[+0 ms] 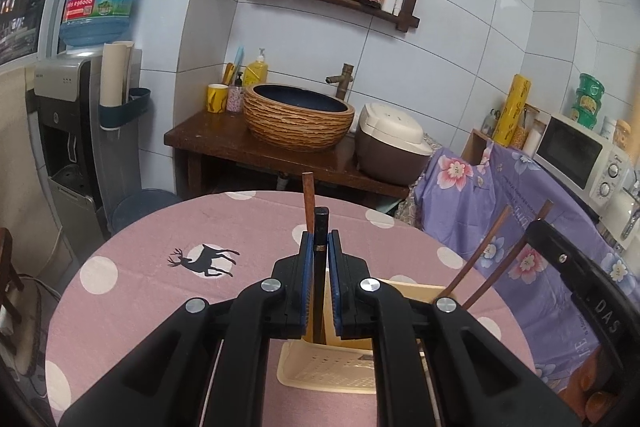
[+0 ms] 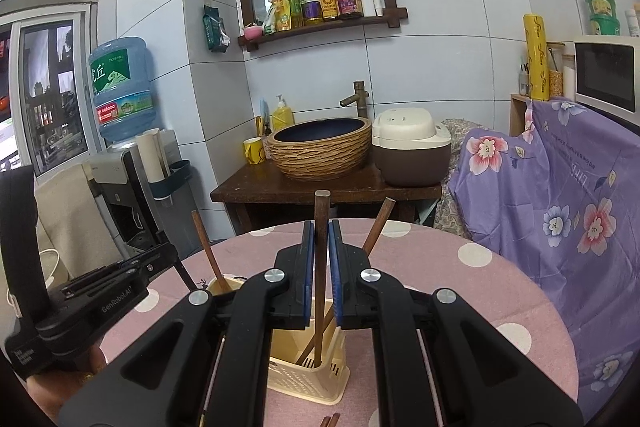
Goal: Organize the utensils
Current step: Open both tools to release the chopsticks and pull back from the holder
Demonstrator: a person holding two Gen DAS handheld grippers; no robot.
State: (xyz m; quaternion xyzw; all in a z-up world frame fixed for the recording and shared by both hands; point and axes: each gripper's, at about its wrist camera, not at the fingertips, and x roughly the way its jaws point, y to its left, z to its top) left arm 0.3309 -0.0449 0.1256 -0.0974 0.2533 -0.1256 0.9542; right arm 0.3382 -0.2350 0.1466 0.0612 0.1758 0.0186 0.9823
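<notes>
The round table (image 1: pixel 132 307) fills the lower half of both views, draped in a pink cloth with white dots and a black deer print – it gives the work a flat base. Near its middle stands the cream utensil holder (image 2: pixel 308 371), a slotted plastic caddy with its open top facing up, which is why each stick is brought in upright from above.

The left gripper (image 1: pixel 320 247) has its blue pads pressed on a dark chopstick (image 1: pixel 321 227), held near vertical with the lower end already down inside the caddy; a reddish-brown stick (image 1: pixel 308 201) rises just behind it, touching or nearly so – I cannot tell which. The right gripper (image 2: pixel 321 247) is likewise clamped, on a brown chopstick (image 2: pixel 321 219) whose tip reaches the basket floor. Holding them high on the shaft keeps the jaws clear of the rim while the tips go in.

Other brown sticks already lean in the caddy: one (image 2: pixel 378 227) tilts right beside the right gripper, another (image 2: pixel 206 247) slants out of the compartment next to the left gripper's body. They rest against the walls because the slots are wider than a stick.

Judging by this, both held chopsticks are seated and need only letting go; two more stick ends (image 2: pixel 330 419) lie on the cloth at the near edge, still to be collected
</notes>
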